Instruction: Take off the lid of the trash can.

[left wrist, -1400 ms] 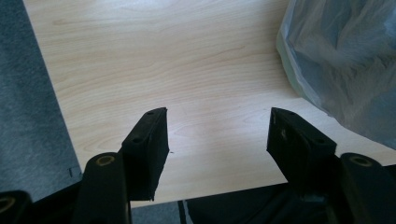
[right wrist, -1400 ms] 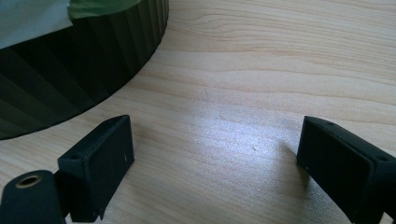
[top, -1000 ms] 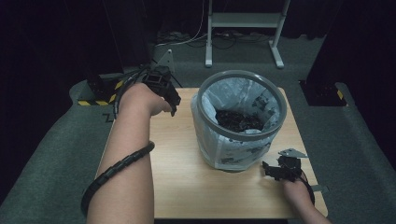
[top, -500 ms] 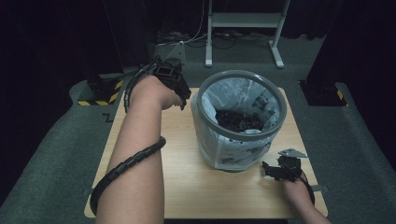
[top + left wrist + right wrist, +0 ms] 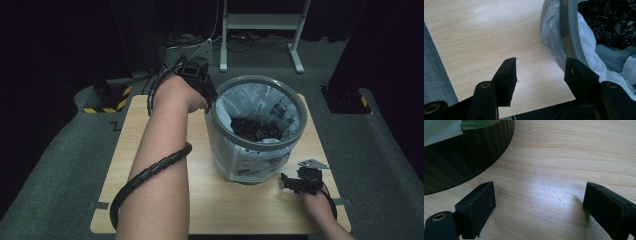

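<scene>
High view: left gripper (image 5: 209,100) beside bin (image 5: 295,131) rim, jaws parted, nothing between. Right gripper (image 5: 288,183) low on table (image 5: 125,145), jaws spread wide, empty.

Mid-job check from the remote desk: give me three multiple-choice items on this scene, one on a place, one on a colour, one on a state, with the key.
1. Where is the left gripper?
A. at the bin's rim, on the far left side
B. flat on the near right corner of the table
C. deep inside the bin

2. What colour is the rim of the bin?
A. red
B. grey
C. yellow

3. How do the jaws of the right gripper stand?
A. clamped on the liner
C. shut on nothing
B. apart, with bare table between them

Key: 1 A, the high view shows the hand beside the rim, and the left gripper view has the rim and pale liner by one jaw. 2 B, the ring reads grey in the high view. 3 B, the right gripper view shows wood grain between the pads.
</scene>
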Demonstrator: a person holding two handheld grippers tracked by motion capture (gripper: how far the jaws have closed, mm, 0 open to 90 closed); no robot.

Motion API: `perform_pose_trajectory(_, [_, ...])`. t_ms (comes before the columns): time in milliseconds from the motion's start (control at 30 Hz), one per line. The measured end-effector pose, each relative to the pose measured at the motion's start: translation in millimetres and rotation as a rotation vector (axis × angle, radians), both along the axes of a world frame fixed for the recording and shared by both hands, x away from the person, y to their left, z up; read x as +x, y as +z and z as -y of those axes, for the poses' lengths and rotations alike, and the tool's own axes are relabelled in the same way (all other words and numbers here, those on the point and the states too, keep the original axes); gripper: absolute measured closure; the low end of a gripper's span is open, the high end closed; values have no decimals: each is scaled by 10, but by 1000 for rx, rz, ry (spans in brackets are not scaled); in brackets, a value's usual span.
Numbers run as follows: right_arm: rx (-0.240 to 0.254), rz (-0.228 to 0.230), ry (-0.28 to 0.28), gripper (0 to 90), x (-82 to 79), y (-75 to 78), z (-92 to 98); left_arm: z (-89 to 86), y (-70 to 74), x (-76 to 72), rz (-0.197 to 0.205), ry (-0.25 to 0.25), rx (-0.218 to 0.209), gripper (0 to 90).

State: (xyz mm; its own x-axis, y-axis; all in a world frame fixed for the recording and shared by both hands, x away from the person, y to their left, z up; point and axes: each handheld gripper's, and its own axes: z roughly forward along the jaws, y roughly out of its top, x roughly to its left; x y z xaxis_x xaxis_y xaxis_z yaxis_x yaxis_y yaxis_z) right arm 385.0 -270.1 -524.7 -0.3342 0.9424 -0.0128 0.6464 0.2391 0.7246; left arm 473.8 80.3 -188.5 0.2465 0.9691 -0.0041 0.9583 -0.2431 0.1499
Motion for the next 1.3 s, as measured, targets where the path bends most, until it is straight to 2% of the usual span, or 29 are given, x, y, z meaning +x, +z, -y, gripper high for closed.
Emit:
perform_pose_trajectory(400, [0, 0, 0, 104, 0, 0, 0, 241, -4, 82, 7, -25, -7, 439])
perform_pose_trajectory(467, [0, 0, 0, 105, 0, 0, 0, 283, -35, 104, -15, -5, -16, 438])
perform_pose_trajectory(567, [0, 0, 0, 105, 0, 0, 0, 322, -52, 131, 6, -5, -15, 436])
perform_pose_trajectory(733, [2, -2, 1, 105, 1, 1, -2, 356, -92, 169, 7, 12, -3, 463])
perform_pose_trajectory(1133, [-1, 1, 7, 105, 4, 1, 1, 344, -227, 214, -19, 37, 12, 631])
perform_pose_trajectory(1300, [-2, 0, 9, 105, 6, 1, 1, 373, -230, 212, -4, 29, 10, 703])
